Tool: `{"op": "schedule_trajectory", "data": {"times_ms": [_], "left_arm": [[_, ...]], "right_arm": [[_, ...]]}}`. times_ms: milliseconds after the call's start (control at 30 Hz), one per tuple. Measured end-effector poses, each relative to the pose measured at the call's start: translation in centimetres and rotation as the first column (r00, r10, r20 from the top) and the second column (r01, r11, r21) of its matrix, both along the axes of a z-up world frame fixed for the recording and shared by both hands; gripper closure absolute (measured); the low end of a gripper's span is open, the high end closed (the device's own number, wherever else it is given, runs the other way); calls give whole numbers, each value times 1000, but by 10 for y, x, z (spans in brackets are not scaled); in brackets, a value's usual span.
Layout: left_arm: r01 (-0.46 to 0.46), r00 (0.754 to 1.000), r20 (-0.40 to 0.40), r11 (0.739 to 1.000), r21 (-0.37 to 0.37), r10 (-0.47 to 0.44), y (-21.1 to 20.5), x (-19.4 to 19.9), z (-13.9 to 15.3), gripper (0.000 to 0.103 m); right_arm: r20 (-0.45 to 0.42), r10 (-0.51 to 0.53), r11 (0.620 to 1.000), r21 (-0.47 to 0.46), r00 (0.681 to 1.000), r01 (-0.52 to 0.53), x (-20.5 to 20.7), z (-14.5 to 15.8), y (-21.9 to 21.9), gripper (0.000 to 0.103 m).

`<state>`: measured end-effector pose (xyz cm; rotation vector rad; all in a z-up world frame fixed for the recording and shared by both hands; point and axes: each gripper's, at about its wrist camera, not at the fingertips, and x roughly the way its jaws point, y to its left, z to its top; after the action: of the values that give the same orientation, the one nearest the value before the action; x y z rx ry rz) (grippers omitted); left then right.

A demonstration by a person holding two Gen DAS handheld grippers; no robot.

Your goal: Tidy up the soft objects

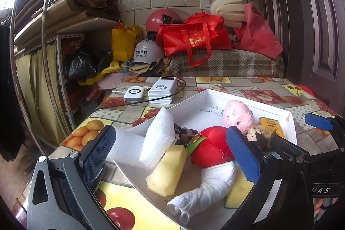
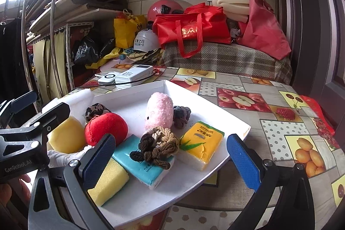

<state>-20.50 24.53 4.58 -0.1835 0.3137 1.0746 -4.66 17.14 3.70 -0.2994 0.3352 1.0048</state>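
Observation:
A white tray [image 2: 241,130] on the fruit-print table holds soft things: a red plush ball [image 2: 105,128], a pink plush toy [image 2: 159,111], yellow sponges [image 2: 107,182], a teal tissue pack [image 2: 140,165], a yellow tissue pack [image 2: 200,141], brown hair ties [image 2: 159,143] and a rolled white glove [image 1: 207,186]. White foam pieces [image 1: 159,137] lean on the tray's left rim. My left gripper [image 1: 172,156] is open and empty over the tray's near left end. My right gripper [image 2: 170,161] is open and empty around the tissue packs and hair ties.
Two white power banks [image 1: 151,89] with a black cable lie on the table behind the tray. A plaid-covered bench [image 1: 226,64] with red bags [image 1: 194,36] and helmets stands beyond. A metal rack [image 1: 45,57] and shelves are at the left, a door at the right.

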Motion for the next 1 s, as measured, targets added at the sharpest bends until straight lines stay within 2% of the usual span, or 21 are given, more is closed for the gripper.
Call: {"op": "schedule_trajectory", "data": {"times_ms": [200,333,433,600,733,800,900,1000], "left_arm": [[27,999,-32,999,-37,-28,-22,11,-3,0],[73,997,16,996,-59,-72,-43,5,-3,0],[95,995,19,992,-80,-94,-57,5,-3,0],[83,997,-4,995,-49,-83,-87,5,-1,0],[97,995,-28,995,-8,-97,-111,6,2,0],[94,995,-43,996,11,-93,-120,8,5,0],[73,997,-32,997,-3,-73,-129,7,7,0],[54,998,-33,999,-9,-54,-140,7,7,0]], "right_arm": [[-3,15,1000,-16,1000,-15,-8,-3,-23,0],[-38,4,1000,-17,999,-5,-4,-5,-43,0],[-67,-23,1000,-7,997,23,0,-7,-62,0],[-81,-45,999,5,996,45,-2,-8,-103,0],[-22,-62,996,62,998,63,-18,2,-145,0],[-38,-98,989,104,994,102,-18,8,-164,0],[-28,-142,972,184,990,144,-23,15,-192,0],[15,-183,958,225,983,175,-33,18,-209,0]]}}
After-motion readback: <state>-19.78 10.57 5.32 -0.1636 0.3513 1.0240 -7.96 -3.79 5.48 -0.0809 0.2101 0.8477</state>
